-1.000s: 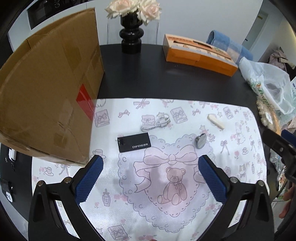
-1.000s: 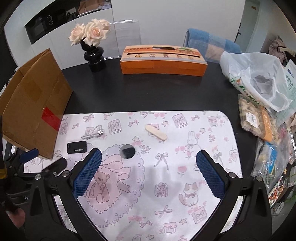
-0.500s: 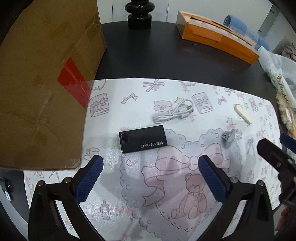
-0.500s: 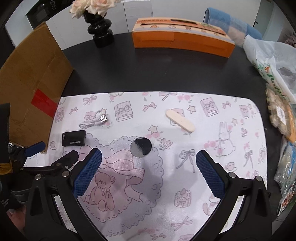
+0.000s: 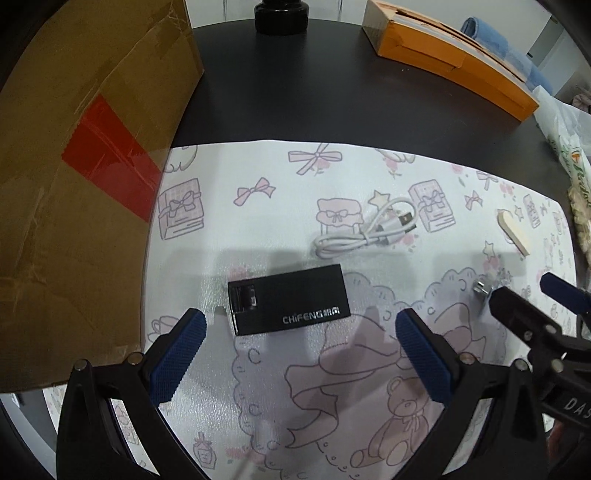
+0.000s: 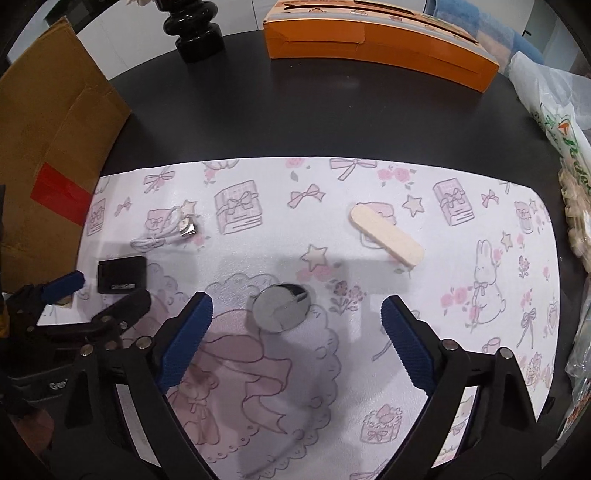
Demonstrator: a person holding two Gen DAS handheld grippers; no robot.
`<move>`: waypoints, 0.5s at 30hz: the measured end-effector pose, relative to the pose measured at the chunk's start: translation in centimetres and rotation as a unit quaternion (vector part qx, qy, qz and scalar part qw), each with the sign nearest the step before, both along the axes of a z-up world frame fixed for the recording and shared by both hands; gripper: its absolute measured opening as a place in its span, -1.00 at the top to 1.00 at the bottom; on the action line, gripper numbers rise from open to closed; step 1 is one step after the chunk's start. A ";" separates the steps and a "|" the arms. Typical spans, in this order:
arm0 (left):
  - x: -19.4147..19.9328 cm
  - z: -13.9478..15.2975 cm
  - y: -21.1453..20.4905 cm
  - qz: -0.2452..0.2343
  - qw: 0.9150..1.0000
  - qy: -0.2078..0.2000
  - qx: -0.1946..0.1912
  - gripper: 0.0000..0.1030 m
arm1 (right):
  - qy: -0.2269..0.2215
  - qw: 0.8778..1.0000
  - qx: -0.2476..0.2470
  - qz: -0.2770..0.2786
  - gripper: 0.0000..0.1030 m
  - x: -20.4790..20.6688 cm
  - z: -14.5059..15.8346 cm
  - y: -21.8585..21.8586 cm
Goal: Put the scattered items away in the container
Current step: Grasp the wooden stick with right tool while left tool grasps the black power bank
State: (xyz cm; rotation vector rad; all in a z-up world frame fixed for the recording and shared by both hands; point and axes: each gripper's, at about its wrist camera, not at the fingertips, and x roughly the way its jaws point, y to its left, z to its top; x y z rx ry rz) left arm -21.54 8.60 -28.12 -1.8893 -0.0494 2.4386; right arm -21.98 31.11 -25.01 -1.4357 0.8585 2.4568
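Both tongs hang low over the patterned mat (image 6: 369,177) on the bench, jaws apart: the left tongs (image 5: 295,343) just short of one black power bank (image 5: 288,299), the right tongs (image 6: 295,332) near one round disc (image 6: 282,308), perhaps a mirror. One white USB cable (image 5: 365,230) and one pale nail file (image 6: 386,234) lie beyond, the cardboard box (image 5: 74,166) at the left.

vase (image 5: 280,16) top cropped; box (image 5: 74,184) too

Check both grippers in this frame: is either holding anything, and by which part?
Nothing is held. The left gripper is open with the black box lying just ahead of it; the right gripper is open around the round disc, untouched.
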 end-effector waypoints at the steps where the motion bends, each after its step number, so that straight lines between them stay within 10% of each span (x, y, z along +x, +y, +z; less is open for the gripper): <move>1: -0.1 0.0 0.0 0.001 1.000 0.001 0.001 -0.99 | 0.000 1.000 0.006 -0.005 -0.82 0.0 0.0 0.3; 8: -0.9 -0.2 -0.2 0.016 1.000 0.001 0.003 -0.98 | -0.015 1.000 0.009 -0.016 -0.78 -1.2 -1.5 3.2; 15: -1.3 -0.9 0.0 0.024 1.000 -0.005 -0.018 -0.45 | -0.034 0.999 0.028 -0.014 -0.55 -2.4 -3.0 4.1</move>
